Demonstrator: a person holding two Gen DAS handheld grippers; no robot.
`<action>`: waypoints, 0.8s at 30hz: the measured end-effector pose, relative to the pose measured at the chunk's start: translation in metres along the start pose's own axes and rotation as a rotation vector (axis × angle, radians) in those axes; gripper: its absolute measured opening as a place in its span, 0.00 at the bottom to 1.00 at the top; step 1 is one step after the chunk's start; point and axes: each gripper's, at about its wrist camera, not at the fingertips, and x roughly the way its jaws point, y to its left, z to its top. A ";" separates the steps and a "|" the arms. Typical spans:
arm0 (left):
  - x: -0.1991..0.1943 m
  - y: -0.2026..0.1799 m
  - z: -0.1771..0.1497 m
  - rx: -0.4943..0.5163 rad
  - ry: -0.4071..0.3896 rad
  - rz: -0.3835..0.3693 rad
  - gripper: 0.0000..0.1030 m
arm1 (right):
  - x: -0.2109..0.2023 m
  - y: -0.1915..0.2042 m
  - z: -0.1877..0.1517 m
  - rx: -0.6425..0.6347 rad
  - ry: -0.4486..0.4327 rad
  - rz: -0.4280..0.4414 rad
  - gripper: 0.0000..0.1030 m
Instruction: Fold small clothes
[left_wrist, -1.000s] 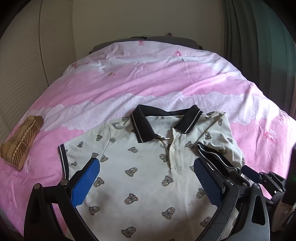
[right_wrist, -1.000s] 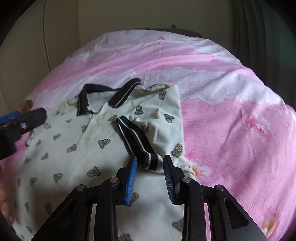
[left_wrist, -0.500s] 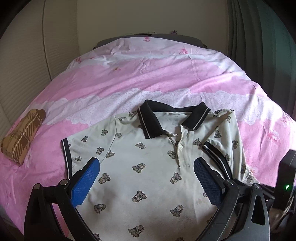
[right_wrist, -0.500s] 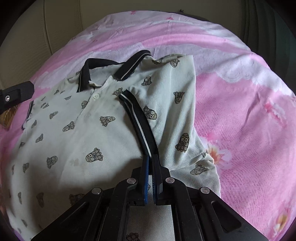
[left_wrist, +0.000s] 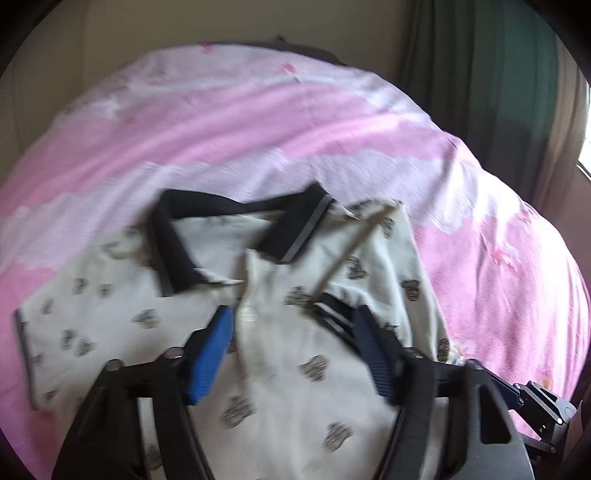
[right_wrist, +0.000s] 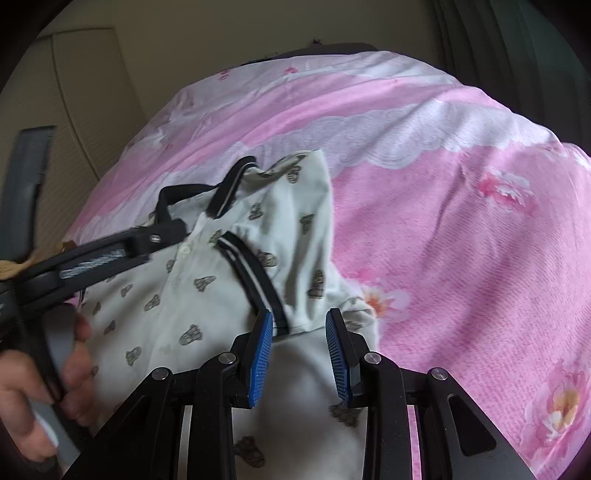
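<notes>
A white polo shirt (left_wrist: 110, 314) with small grey prints and a black collar (left_wrist: 173, 254) lies face up on the bed. Its right-hand sleeve is folded in over the chest, striped black cuff (right_wrist: 251, 273) uppermost. My right gripper (right_wrist: 300, 317) hovers at the cuff's near end. Its jaws are opening, the sleeve's corner lies between them, and the pads do not press it. My left gripper (left_wrist: 291, 314) is over the button placket below the collar. Its jaws are closing with only flat shirt beneath them. One of its fingers (right_wrist: 159, 236) crosses the right wrist view, held by a hand (right_wrist: 37, 387).
The bed has a pink bedspread (right_wrist: 461, 258) with white lace bands. A green curtain (left_wrist: 480, 92) hangs at the right and a pale wall (right_wrist: 92, 92) stands behind. Something tan (right_wrist: 9, 264) shows at the bed's left edge. Part of the right gripper's frame (left_wrist: 535, 402) is at lower right.
The right gripper shut on the sleeve cuff half a second ago and has now let go. The left gripper has moved right and forward over the placket, and its jaws have narrowed.
</notes>
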 end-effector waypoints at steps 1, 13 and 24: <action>0.006 -0.002 0.001 0.005 0.008 -0.014 0.60 | 0.000 -0.002 0.001 0.008 -0.005 -0.001 0.30; 0.050 -0.010 0.002 0.018 0.079 -0.091 0.21 | 0.012 0.006 -0.008 -0.026 0.020 0.012 0.30; 0.065 -0.010 0.013 0.061 0.098 -0.076 0.06 | 0.027 -0.012 -0.014 0.001 0.073 -0.055 0.23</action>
